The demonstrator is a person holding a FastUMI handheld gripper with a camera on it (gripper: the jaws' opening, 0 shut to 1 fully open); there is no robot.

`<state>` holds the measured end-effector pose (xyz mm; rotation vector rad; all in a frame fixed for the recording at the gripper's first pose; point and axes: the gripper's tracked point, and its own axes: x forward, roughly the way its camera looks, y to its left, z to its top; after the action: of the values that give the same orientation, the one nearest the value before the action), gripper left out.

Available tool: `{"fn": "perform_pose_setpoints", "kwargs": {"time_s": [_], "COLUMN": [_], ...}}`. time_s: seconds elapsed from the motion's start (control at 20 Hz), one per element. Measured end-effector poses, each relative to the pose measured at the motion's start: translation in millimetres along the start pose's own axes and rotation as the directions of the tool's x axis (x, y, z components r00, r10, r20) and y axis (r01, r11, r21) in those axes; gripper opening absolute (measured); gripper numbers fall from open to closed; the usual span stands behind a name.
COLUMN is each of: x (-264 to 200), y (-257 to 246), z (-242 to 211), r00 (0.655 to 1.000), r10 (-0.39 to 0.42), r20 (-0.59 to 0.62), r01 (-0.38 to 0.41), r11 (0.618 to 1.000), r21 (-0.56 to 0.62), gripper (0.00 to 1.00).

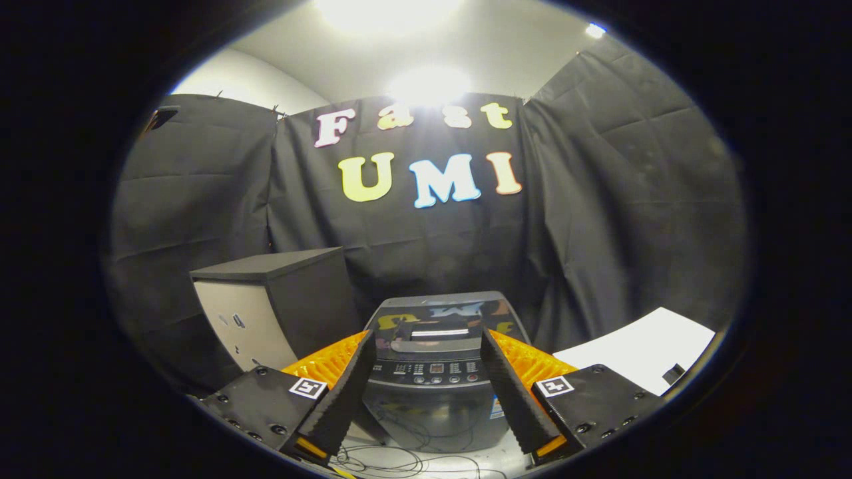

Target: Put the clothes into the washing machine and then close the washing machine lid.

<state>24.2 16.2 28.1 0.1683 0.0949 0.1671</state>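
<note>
Jaws agape toward washing machine (436, 372)

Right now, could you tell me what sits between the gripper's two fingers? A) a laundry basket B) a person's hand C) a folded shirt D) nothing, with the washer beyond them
D: the gripper is open and holds nothing; the washer, lid shut, stands beyond the fingers, next to a cabinet.
</note>
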Motion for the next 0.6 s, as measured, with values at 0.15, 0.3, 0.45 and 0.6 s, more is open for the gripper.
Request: {"fn": "perform_pose_setpoints", "kwargs": {"time_s": [0.15,0.3,0.45,0.6], "x": [-13.2,-17.8,-20.2,-21.0], "y": [0.0,-1.8,-3.5,-0.2], "z": [5.6,6.2,2.8,6.2], "r00": [1.0,1.0,1.0,1.0], "r10": [-0.01,0.0,0.001,0.008], "r20": [0.023,0.03,0.022,0.03], "r01": [0.011,0.003,0.001,-0.005], "r11": [0.999,0.996,0.996,0.994], "r21": [-0.044,-0.088,-0.087,-0.106], "gripper": [0.98,0.98,0.98,0.98]}}
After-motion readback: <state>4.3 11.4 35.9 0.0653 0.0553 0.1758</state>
